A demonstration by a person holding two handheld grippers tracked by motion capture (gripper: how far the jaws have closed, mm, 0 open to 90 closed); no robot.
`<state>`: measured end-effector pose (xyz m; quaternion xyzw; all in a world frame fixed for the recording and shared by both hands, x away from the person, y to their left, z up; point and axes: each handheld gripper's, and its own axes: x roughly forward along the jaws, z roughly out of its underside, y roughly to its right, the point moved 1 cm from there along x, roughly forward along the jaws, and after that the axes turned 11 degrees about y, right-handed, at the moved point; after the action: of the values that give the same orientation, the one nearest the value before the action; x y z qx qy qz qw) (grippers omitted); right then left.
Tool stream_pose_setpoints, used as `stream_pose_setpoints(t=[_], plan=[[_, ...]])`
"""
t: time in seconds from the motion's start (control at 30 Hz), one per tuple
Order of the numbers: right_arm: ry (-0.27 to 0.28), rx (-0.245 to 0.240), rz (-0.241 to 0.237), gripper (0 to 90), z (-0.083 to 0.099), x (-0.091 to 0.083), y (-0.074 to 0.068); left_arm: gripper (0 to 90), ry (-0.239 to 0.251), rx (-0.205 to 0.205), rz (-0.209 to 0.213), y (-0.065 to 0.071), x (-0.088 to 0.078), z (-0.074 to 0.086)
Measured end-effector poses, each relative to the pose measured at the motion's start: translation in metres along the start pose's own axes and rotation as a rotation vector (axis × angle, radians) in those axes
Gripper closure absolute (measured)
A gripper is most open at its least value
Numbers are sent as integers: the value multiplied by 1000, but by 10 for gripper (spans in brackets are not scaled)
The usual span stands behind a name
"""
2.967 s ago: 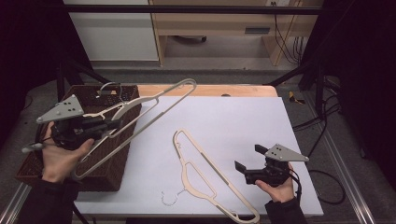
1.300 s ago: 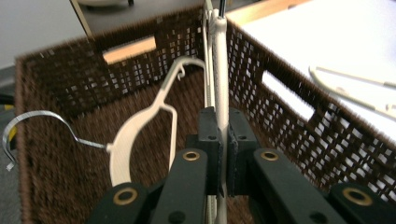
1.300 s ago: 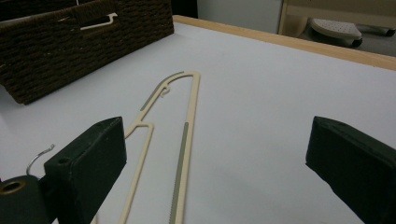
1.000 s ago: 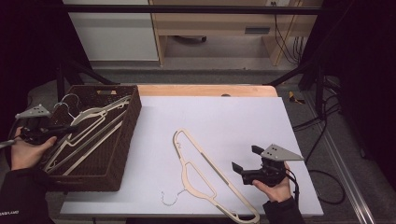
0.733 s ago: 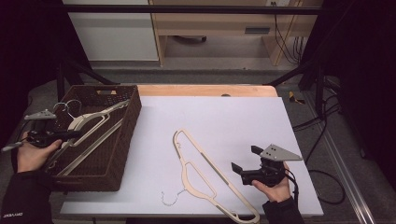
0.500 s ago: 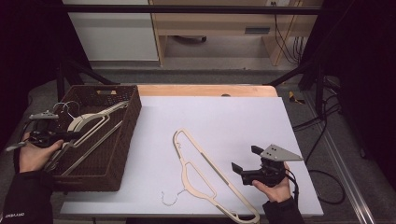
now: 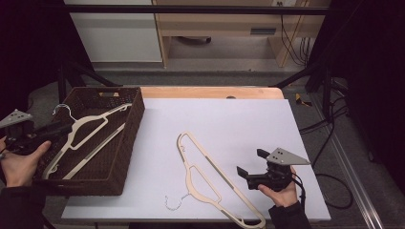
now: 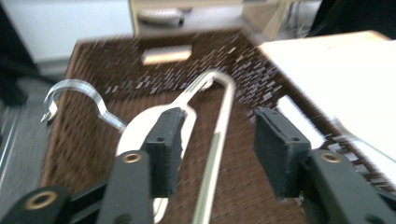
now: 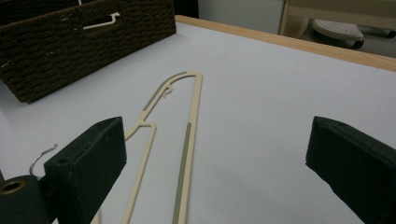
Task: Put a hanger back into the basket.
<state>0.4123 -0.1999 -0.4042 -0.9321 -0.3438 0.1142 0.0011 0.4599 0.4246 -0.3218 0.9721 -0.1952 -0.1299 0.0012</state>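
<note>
A cream hanger (image 7: 102,118) with a metal hook lies in the brown wicker basket (image 7: 138,119) at the table's left. My left gripper (image 7: 67,128) hovers at the basket's left edge, just beside the hanger's neck. In the left gripper view its jaws (image 8: 222,149) have just been opening and stand apart, and the hanger (image 8: 219,116) lies beyond them, free of the pads. A second cream hanger (image 7: 193,170) lies flat on the white table. My right gripper (image 7: 249,162) rests to the right of it, jaws wide open (image 9: 224,158) and empty, pointing at that hanger (image 9: 187,130).
The white tabletop (image 7: 229,119) has a wooden strip along its far edge. The basket (image 9: 70,42) stands at the far left in the right gripper view. Cabinets and cables lie beyond the table, and a dark stand leg rises at the right.
My left gripper lowered the hanger into the basket, let go of it and opened, then drew back a little and rose. The right gripper stayed where it was.
</note>
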Motion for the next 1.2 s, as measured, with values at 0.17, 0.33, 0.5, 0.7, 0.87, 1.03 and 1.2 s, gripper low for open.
stream_pose_setpoints(t=[0.17,0.33,0.5,0.7,0.87,1.03,1.2], plan=[[6,2,-1,54,-1,-1,0,369,82,16,44,26,-6,-8],[15,4,-2,54,-1,-2,0,259,170,13,115,64,-5,-8],[29,6,-5,54,-2,-3,0,132,199,34,166,97,-1,-2],[27,7,-6,54,-1,-2,0,68,194,54,236,136,11,11],[28,11,-5,53,-1,-3,0,66,177,63,285,165,21,24],[31,11,-6,54,-1,-4,1,65,124,114,328,193,31,40],[31,16,-4,55,0,-4,1,63,84,138,354,211,39,54]])
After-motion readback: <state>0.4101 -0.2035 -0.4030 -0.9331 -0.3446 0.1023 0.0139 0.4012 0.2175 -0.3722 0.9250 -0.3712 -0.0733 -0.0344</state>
